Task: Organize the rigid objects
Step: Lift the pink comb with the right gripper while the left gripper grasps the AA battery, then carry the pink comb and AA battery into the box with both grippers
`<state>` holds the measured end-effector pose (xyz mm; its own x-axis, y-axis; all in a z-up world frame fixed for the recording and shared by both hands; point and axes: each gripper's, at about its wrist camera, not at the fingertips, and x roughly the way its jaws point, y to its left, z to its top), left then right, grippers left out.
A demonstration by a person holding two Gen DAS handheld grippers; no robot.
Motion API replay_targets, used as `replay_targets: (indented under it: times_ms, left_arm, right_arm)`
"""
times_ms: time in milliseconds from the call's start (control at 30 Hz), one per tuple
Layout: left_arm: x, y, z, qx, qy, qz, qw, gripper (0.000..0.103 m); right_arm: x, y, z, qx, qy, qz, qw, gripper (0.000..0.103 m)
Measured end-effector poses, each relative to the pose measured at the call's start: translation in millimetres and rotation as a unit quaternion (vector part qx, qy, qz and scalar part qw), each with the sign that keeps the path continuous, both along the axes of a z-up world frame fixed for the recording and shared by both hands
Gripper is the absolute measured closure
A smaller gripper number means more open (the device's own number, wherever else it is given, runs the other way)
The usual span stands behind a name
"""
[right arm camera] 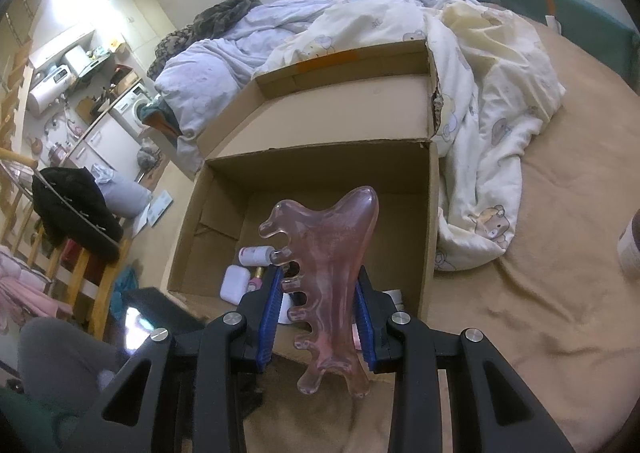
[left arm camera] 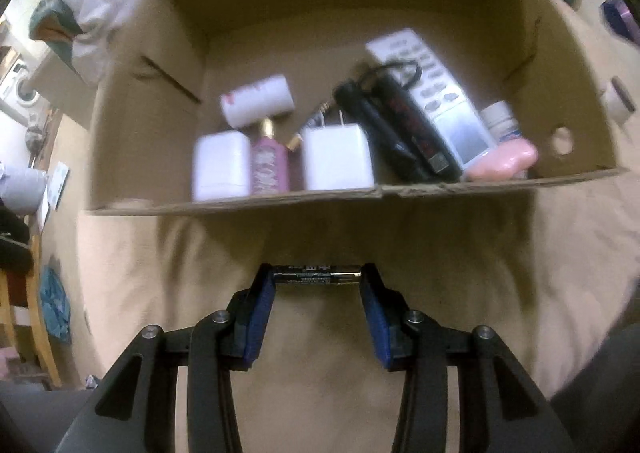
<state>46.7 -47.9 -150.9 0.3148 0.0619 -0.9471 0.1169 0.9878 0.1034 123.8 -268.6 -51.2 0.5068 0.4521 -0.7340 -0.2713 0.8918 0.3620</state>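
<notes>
My left gripper [left arm camera: 318,275] is shut on a black battery [left arm camera: 318,273], held crosswise between its blue pads above the tan bedsheet, just in front of the cardboard box [left arm camera: 280,201]. In the box lie a white charger [left arm camera: 338,161], a white case [left arm camera: 221,165], a pink perfume bottle [left arm camera: 269,165], a white bottle [left arm camera: 257,100], black sticks [left arm camera: 404,129], a remote [left arm camera: 436,93] and a pink soap-like piece [left arm camera: 502,161]. My right gripper [right arm camera: 318,285] is shut on a pink translucent comb-shaped massage tool [right arm camera: 326,265], upright over the box's [right arm camera: 200,189] near edge.
A rumpled white duvet [right arm camera: 480,93] lies behind and right of the box, beside its folded-back flap [right arm camera: 340,93]. A jar [right arm camera: 630,249] stands on the sheet at far right. A wooden chair with dark clothes [right arm camera: 76,213] stands left of the bed. A person's grey-clad knee [right arm camera: 60,357] shows lower left.
</notes>
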Motion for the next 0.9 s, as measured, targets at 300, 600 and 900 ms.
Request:
replay_targets:
  times_ms: [300, 600, 900]
  left_arm:
    - [2, 10, 97, -0.018, -0.09, -0.02, 0.9956, 0.063]
    - [69, 30, 138, -0.029, -0.151, 0.006, 0.9881, 0.063]
    - [126, 23, 107, -0.023, -0.142, 0.008, 0.9896, 0.063]
  right_arm:
    - [-8, 2, 13, 0.008, -0.024, -0.003, 1.0, 0.068]
    - [1, 6, 27, 0.018, -0.054, -0.02, 0.998, 0.068]
    - [34, 12, -3, 0.017, 0.003, -0.033, 0.999, 0.068]
